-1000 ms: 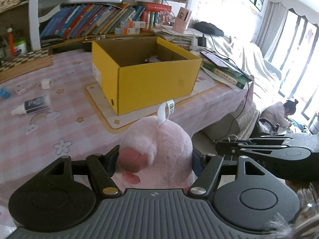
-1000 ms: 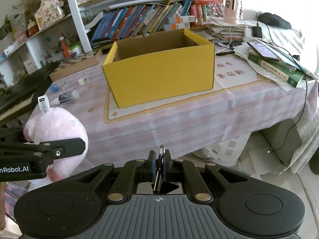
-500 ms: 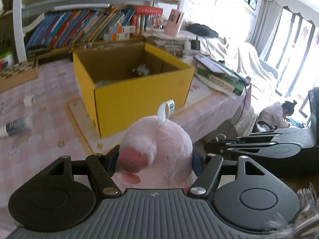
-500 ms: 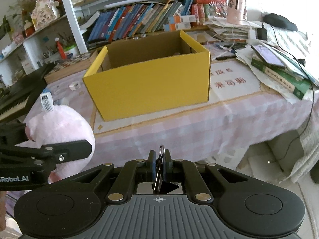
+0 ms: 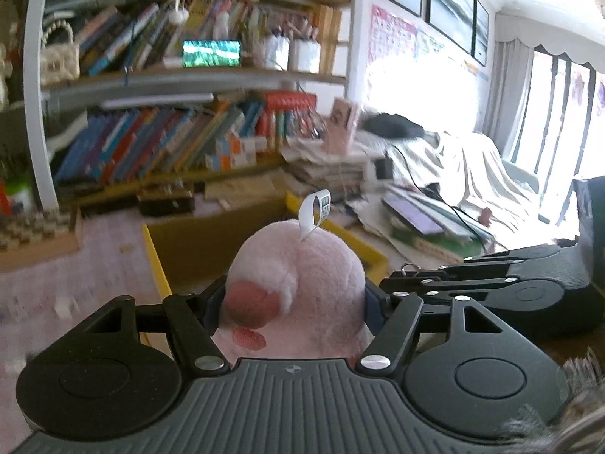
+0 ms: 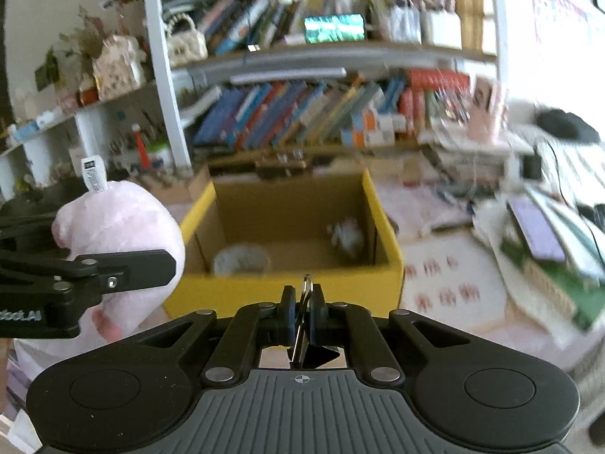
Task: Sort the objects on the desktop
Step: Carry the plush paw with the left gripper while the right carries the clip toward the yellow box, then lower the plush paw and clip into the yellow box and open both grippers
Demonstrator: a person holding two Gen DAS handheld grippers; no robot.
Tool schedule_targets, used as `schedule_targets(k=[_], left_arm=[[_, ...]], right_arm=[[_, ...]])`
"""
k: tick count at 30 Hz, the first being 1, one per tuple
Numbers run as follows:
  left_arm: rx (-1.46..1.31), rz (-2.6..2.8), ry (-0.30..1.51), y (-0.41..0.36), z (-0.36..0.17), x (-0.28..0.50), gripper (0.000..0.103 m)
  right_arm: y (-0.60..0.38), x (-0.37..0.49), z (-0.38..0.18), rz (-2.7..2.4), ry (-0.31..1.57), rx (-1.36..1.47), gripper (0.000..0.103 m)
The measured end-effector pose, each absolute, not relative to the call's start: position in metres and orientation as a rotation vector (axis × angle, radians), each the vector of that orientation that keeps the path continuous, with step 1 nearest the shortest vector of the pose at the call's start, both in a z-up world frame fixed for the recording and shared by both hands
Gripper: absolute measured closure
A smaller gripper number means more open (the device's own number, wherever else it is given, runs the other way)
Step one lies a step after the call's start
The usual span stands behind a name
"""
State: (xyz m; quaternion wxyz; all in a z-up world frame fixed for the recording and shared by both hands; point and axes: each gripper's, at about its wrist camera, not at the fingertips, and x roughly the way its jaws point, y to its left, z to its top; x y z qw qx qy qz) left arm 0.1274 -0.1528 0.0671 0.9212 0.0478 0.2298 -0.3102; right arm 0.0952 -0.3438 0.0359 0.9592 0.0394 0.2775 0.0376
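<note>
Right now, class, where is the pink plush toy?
The pink plush toy is clamped in the left gripper, held just in front of the yellow box, at the left of the right wrist view.

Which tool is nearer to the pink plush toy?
Left. The left tool grips the plush toy between its fingers. The right tool is beside it, apart from the toy, shut on a binder clip.
</note>
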Motion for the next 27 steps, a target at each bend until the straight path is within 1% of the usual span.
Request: schedule_targets(k=[6, 11, 21, 27], left_arm=[[0.151, -0.576, 0.43, -0.169, 0.077, 0.157, 0.036], [0.223, -0.537, 0.459, -0.189, 0.063, 0.188, 0.036], [0.323, -0.482, 0.587, -0.213, 0.023, 0.241, 0.036], [0.363, -0.503, 0.691, -0.223, 0.003, 0.26, 0.035]], right_arm=[[-0.35, 0.131, 0.047, 0.143, 0.5, 0.031, 0.096], [-0.349, 0.171, 0.039, 0.178, 0.504, -0.033, 0.096], [-0.344, 0.247, 0.004, 0.289, 0.661, -0.201, 0.096], [-0.334, 0.278, -0.021, 0.37, 0.813, -0.316, 0.096]])
